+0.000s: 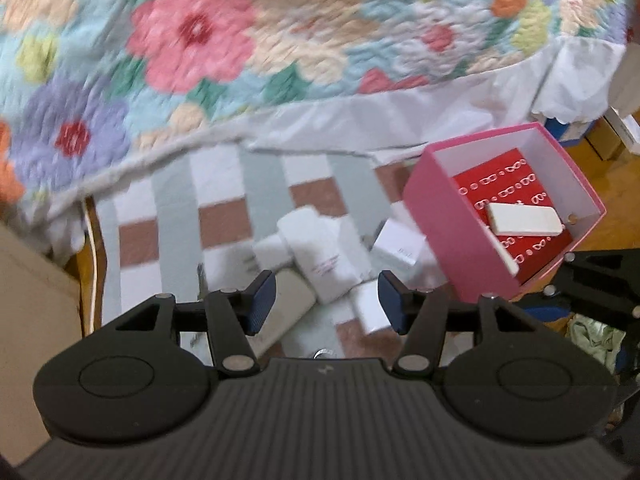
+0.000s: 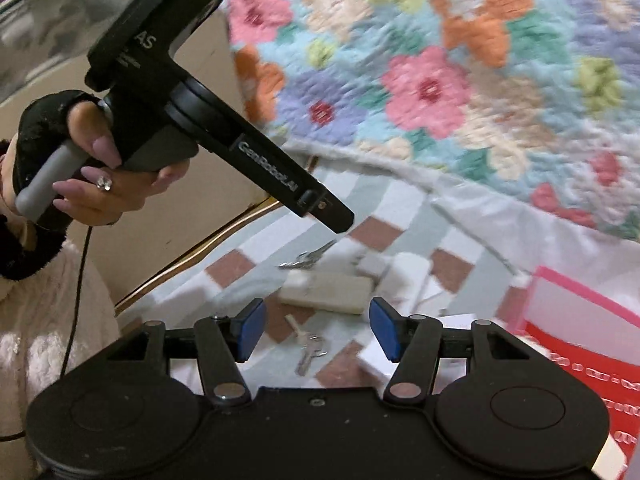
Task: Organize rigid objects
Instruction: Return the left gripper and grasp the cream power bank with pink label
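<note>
My left gripper (image 1: 326,300) is open and empty, just above a pile of white boxes (image 1: 320,260) on a checked cloth (image 1: 224,220). A pink box (image 1: 448,224) stands to the right of it, with a red patterned box (image 1: 520,188) and a white bar-shaped case (image 1: 524,220) inside. My right gripper (image 2: 316,330) is open and empty above a set of keys (image 2: 308,350) and a cream rectangular case (image 2: 332,290). The pink box (image 2: 576,300) is at the right edge of the right wrist view. The left gripper's body (image 2: 248,152) shows at upper left, held by a hand.
A flowered quilt (image 1: 280,40) covers the bed behind the cloth. A cardboard box (image 1: 32,320) stands at the left. A second bunch of keys (image 2: 308,258) lies beyond the cream case. Wooden floor and more boxes (image 1: 608,136) are at the far right.
</note>
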